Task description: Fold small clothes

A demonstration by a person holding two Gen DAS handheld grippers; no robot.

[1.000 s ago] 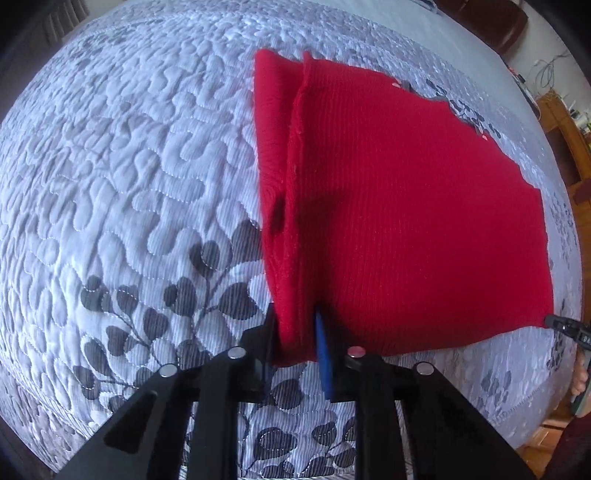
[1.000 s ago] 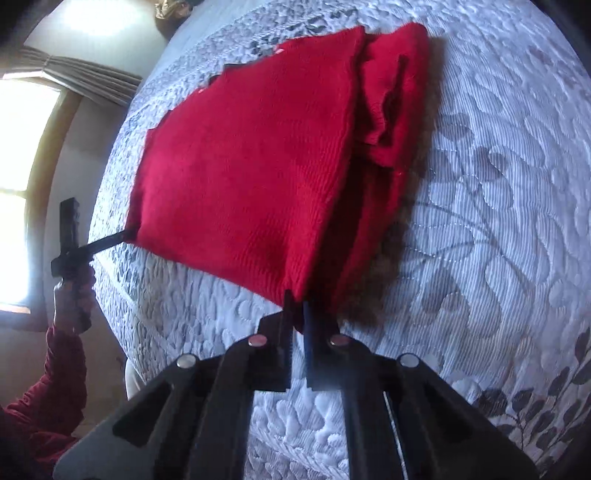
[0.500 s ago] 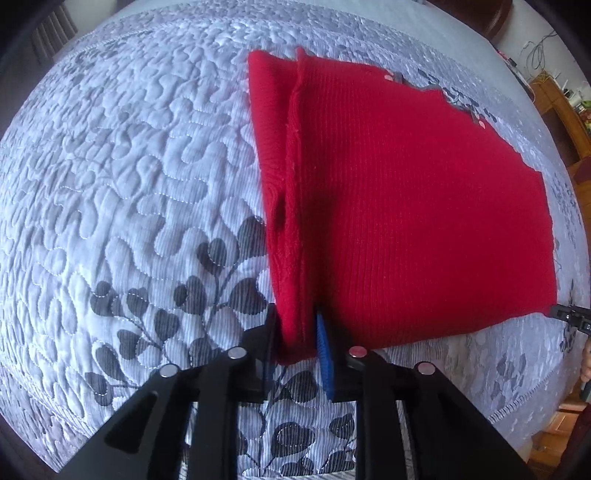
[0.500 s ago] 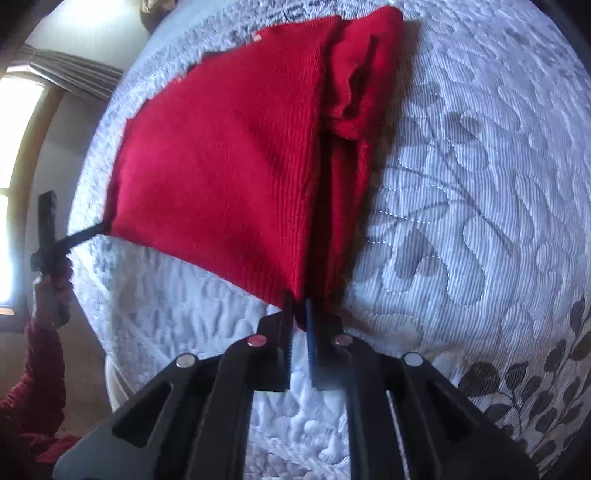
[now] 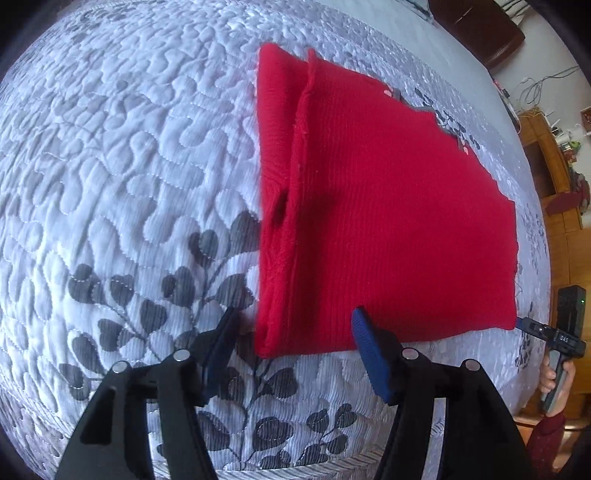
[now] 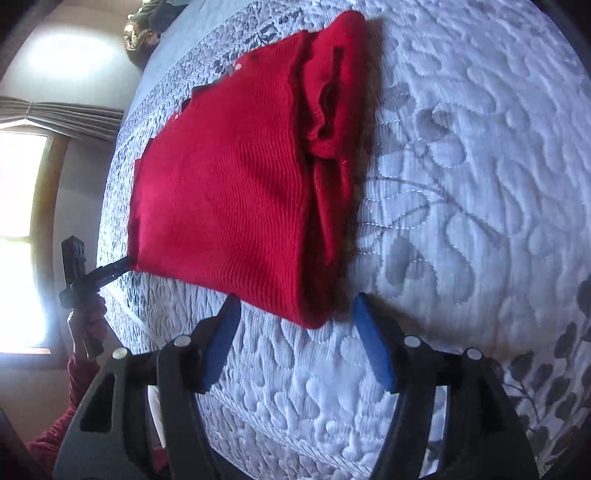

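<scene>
On the white quilted bedspread with grey leaf print [image 5: 129,177], folded red ribbed knit garment [image 5: 388,221] lies flat. Left gripper [image 5: 295,332] and right gripper [image 6: 295,321] both spread wide at its near corners, gripping nothing. Dark wooden cabinet [image 5: 476,26] beyond garment's far edge.

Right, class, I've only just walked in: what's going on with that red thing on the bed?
A person with a gripper in each hand is folding a red knit garment on a quilted bedspread. The left gripper and the right gripper are both open at its two near corners, holding nothing. The garment lies flat, with folded layers showing along each side.
</scene>
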